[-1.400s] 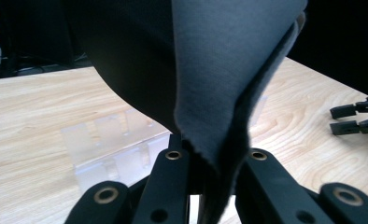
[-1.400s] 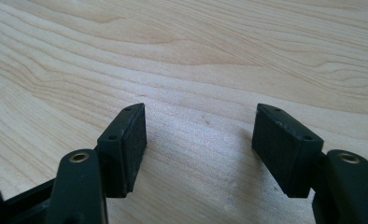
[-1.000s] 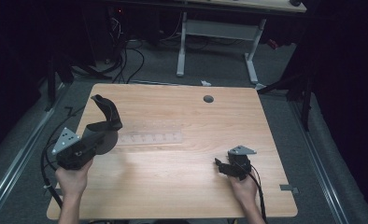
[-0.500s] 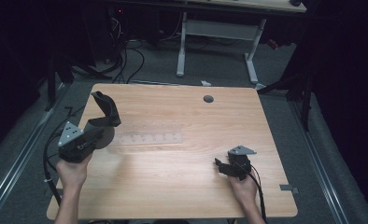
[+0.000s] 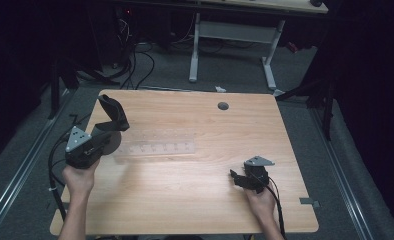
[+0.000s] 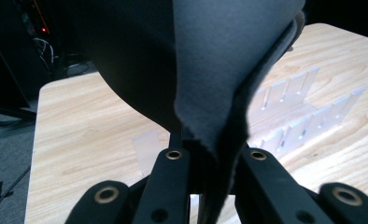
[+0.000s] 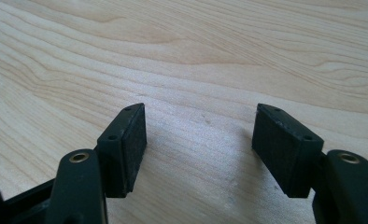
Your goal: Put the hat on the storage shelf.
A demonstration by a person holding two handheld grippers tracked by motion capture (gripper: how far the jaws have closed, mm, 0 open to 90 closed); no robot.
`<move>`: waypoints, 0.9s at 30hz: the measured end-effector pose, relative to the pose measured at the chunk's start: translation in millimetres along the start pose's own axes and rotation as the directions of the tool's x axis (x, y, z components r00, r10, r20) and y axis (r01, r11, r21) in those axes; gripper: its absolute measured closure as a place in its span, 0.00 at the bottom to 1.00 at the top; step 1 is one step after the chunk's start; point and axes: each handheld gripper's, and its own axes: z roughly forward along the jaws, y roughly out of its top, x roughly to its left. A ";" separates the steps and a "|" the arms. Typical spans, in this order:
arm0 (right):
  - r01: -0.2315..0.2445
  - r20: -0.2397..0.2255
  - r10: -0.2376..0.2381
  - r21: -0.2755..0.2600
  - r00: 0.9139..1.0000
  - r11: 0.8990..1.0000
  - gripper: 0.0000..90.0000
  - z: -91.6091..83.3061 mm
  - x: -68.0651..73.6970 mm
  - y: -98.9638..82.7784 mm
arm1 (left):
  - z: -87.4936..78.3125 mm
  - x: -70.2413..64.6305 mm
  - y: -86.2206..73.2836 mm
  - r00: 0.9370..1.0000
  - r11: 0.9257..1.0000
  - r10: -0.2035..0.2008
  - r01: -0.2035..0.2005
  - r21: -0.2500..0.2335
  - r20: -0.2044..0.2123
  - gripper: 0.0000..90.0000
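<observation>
A folded dark grey cloth (image 5: 113, 112) stands up from my left gripper (image 5: 110, 134) over the table's left side. In the left gripper view the jaws are shut on the cloth's (image 6: 229, 70) lower edge, at the left gripper (image 6: 209, 158). Just to its right a clear plastic slotted rack (image 5: 156, 148) lies flat on the wood, and it shows behind the cloth as the rack (image 6: 308, 119). My right gripper (image 5: 236, 179) rests low near the table's front right; in its own view the right gripper (image 7: 198, 140) is open with bare wood between the pads.
The wooden table (image 5: 195, 200) has a round cable hole (image 5: 223, 105) near its far edge. A white desk frame (image 5: 232, 31) stands beyond it, and cables (image 5: 135, 60) lie on the dark floor at the far left.
My left gripper has shifted a little away from the person with the cloth still in it. The right gripper has kept still.
</observation>
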 end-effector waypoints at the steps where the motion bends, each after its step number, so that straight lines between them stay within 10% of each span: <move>1: 0.000 -0.001 0.000 0.000 1.000 1.000 0.40 0.0 0.0 0.0 | 1.0 0.0 0.0 1.000 1.000 0.001 -0.001 -0.002 -0.001 0.95; 27: 0.001 0.000 -0.001 0.000 1.000 1.000 0.40 0.0 0.0 -0.1 | 22.4 5.4 -19.6 0.998 0.999 0.028 -0.026 0.035 -0.061 0.95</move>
